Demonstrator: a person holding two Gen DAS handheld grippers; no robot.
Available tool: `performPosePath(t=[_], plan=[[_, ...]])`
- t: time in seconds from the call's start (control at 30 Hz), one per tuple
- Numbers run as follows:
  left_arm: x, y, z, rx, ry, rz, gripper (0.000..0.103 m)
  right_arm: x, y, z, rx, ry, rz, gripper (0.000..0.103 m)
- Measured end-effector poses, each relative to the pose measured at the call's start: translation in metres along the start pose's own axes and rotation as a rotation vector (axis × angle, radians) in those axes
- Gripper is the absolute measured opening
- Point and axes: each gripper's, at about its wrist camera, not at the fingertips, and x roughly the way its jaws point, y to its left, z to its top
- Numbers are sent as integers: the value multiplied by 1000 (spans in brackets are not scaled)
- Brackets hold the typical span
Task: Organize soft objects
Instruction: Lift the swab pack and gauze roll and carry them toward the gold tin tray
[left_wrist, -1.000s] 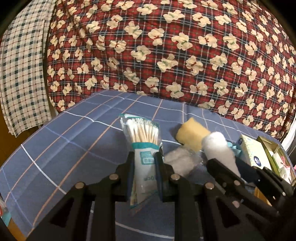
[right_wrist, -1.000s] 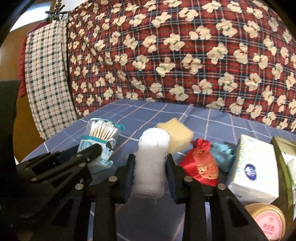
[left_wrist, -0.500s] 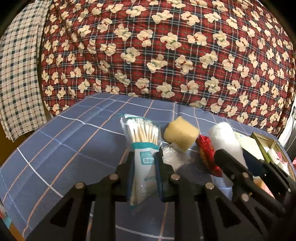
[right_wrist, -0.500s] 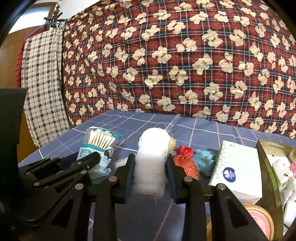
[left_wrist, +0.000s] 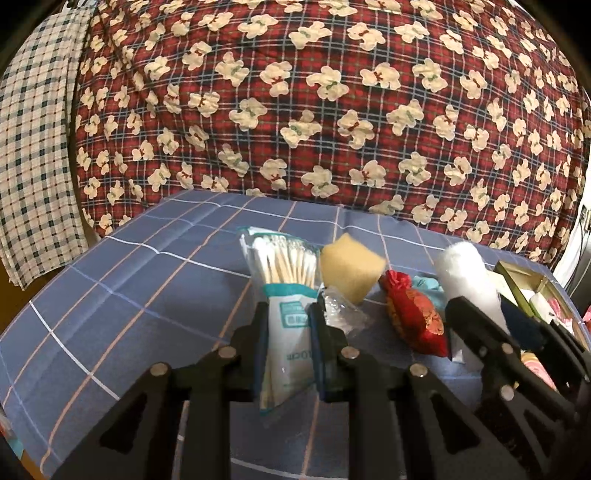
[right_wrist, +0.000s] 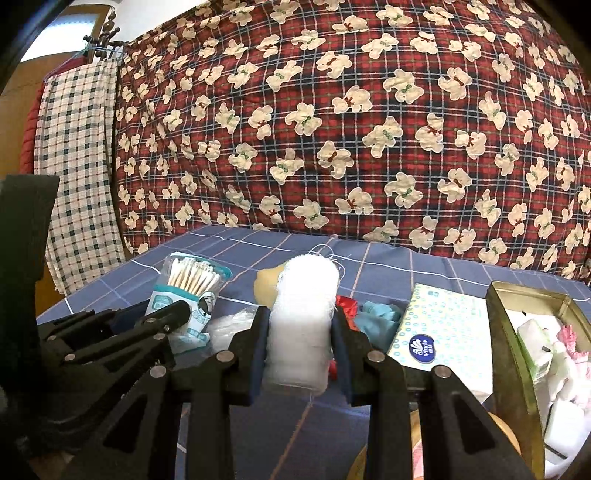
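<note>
My left gripper (left_wrist: 287, 314) is shut on a packet of cotton swabs (left_wrist: 284, 280) and holds it upright above the blue checked cloth (left_wrist: 129, 280). My right gripper (right_wrist: 301, 321) is shut on a white gauze roll (right_wrist: 303, 317), also lifted. That roll shows at the right of the left wrist view (left_wrist: 467, 280). A yellow sponge (left_wrist: 349, 267), a red embroidered pouch (left_wrist: 413, 314), a teal cloth (right_wrist: 380, 317) and a clear plastic bag (left_wrist: 341, 314) lie on the cloth between the grippers.
A tissue pack (right_wrist: 439, 325) lies right of the roll. An open gold tin (right_wrist: 513, 339) with soft items inside stands at the far right. A round lidded jar (right_wrist: 417, 454) sits near the bottom. A red bear-print quilt (right_wrist: 351, 129) hangs behind.
Both grippers have risen and pulled back a little with their loads. The right gripper and roll have shifted right, uncovering the red pouch in the left wrist view.
</note>
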Motion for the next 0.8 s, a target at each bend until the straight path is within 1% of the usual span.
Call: performPosePath(t=[0.4, 0.6, 0.8], plan=[[0, -17, -1, 48, -10, -19, 19, -6, -7, -2, -3, -10, -21, 35], [-1, -22, -1, 55, -11, -35, 19, -13, -8, -3, -19, -33, -37, 35], [0, -30, -2, 71, -3, -50, 19, -17, -20, -4, -4, -35, -49, 35]])
